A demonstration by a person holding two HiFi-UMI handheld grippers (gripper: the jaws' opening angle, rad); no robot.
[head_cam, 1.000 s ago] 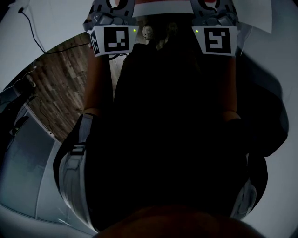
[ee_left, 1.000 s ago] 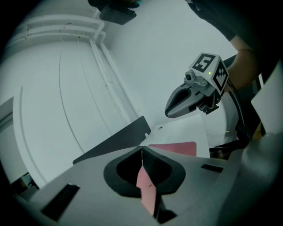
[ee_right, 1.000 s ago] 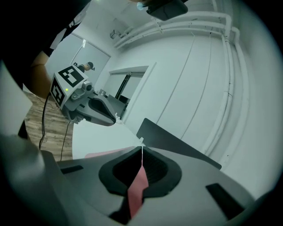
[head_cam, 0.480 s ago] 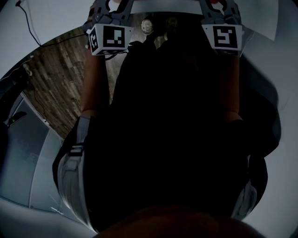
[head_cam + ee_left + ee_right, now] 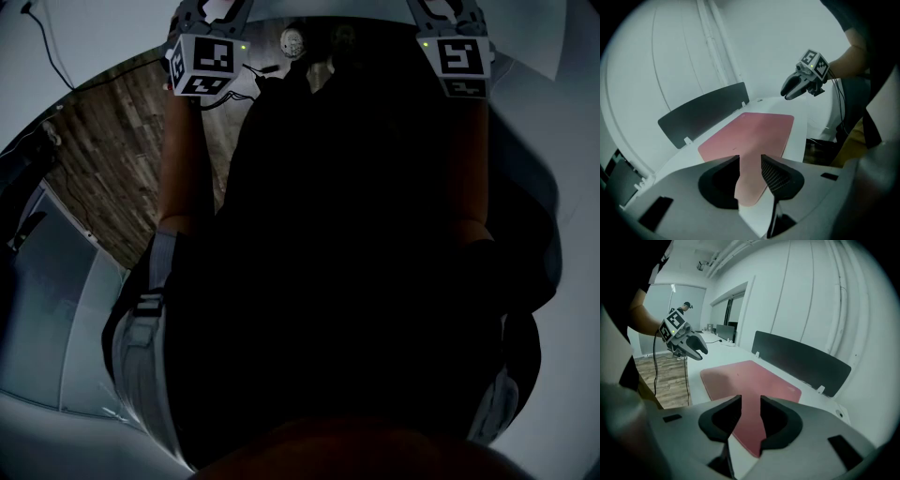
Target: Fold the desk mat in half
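Overhead, far left: wooden floor (image 5: 103, 159) beside the person; the pale panels below it are hard to identify.
Left gripper (image 5: 751, 174): jaws stand partway apart, having just been opening, and clamp nothing. The mat's near end shows through the gap; whether the tips touch it cannot be told. In the head view only the left marker cube (image 5: 202, 64) shows, the jaws being cut off by the top edge.
Torso (image 5: 347, 262): dark; it fills the middle of the head view and hides the work surface entirely.
Desk mat (image 5: 757, 129): pink, lying flat and unfolded on the white desk (image 5: 798, 136). Its long edge runs parallel to the dark divider panel (image 5: 703, 115), with a bare strip of desk between them. Each gripper's body covers the end nearest it.
Right gripper (image 5: 751, 416): jaws likewise partway apart, having just been opening, gripping nothing; the mat's opposite end shows through the gap. The head view gives only the right marker cube (image 5: 457, 64). Seen from the left gripper view, it hangs in the air near the mat's far end.
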